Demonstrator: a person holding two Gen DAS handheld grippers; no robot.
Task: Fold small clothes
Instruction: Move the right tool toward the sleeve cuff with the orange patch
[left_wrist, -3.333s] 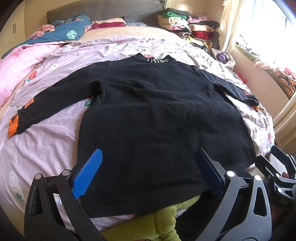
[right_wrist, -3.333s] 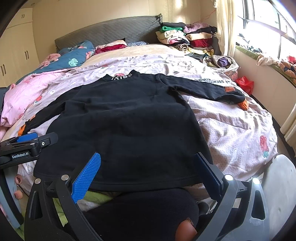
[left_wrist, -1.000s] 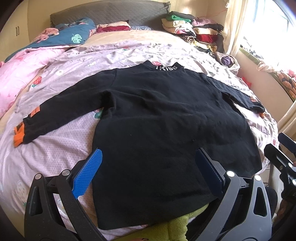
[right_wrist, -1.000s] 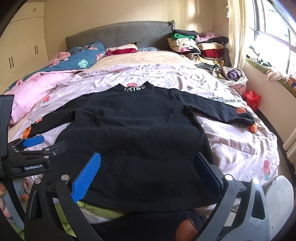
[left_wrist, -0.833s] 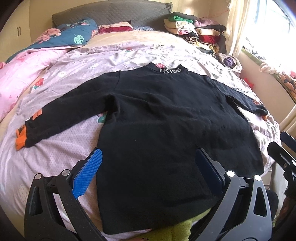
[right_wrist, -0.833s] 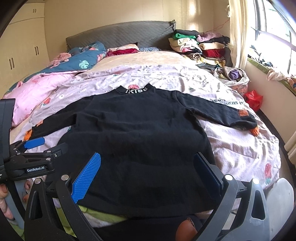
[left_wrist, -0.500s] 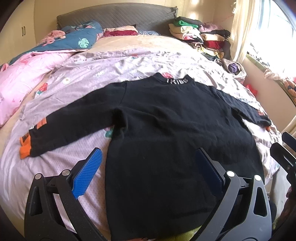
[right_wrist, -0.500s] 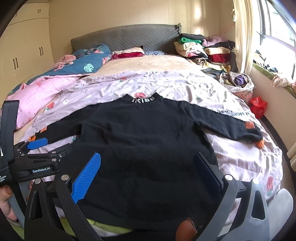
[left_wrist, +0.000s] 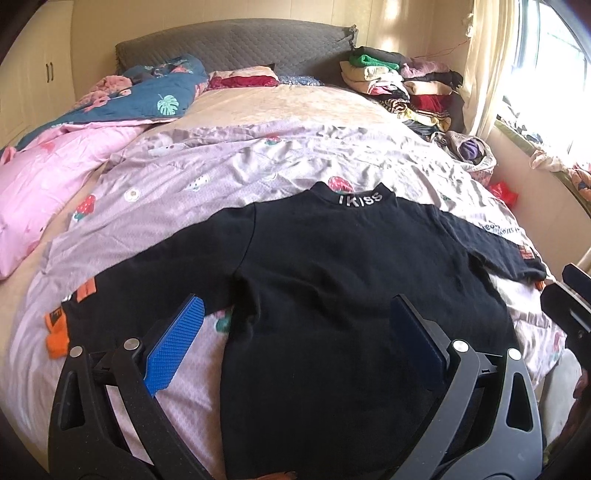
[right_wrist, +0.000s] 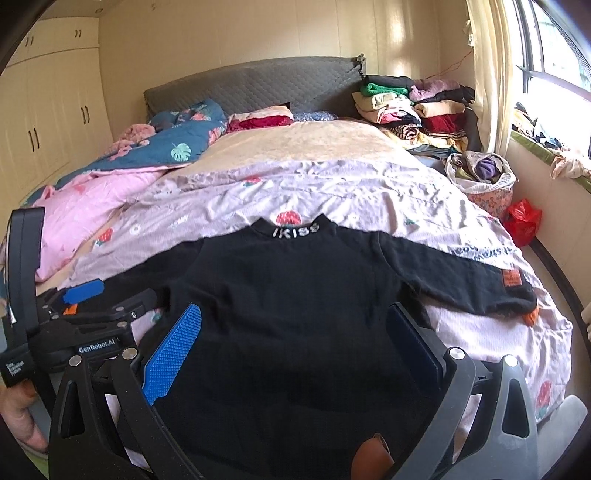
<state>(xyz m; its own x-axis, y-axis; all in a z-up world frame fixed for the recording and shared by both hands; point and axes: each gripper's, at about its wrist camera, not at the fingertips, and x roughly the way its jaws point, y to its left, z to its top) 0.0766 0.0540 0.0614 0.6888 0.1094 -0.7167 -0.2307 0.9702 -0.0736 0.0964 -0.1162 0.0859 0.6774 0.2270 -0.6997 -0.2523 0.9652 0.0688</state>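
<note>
A black long-sleeved top (left_wrist: 332, 288) lies flat on the bed, collar marked "IKISS" away from me, both sleeves spread out with orange cuffs. It also shows in the right wrist view (right_wrist: 295, 314). My left gripper (left_wrist: 295, 332) is open and empty, raised above the top's lower left part. My right gripper (right_wrist: 291, 336) is open and empty, raised above the top's lower middle. The left gripper also shows at the left of the right wrist view (right_wrist: 85, 317).
The bed carries a lilac strawberry-print sheet (left_wrist: 221, 184), a pink quilt (left_wrist: 48, 177) and a blue leaf-print quilt (left_wrist: 155, 99) at far left. A stack of folded clothes (right_wrist: 413, 103) sits by the headboard. A clothes basket (right_wrist: 480, 177) and red bag (right_wrist: 522, 221) stand right.
Both grippers have lifted and pulled back from the top's hem, so more of the bed and headboard shows. The top has not moved. Both grippers stay open.
</note>
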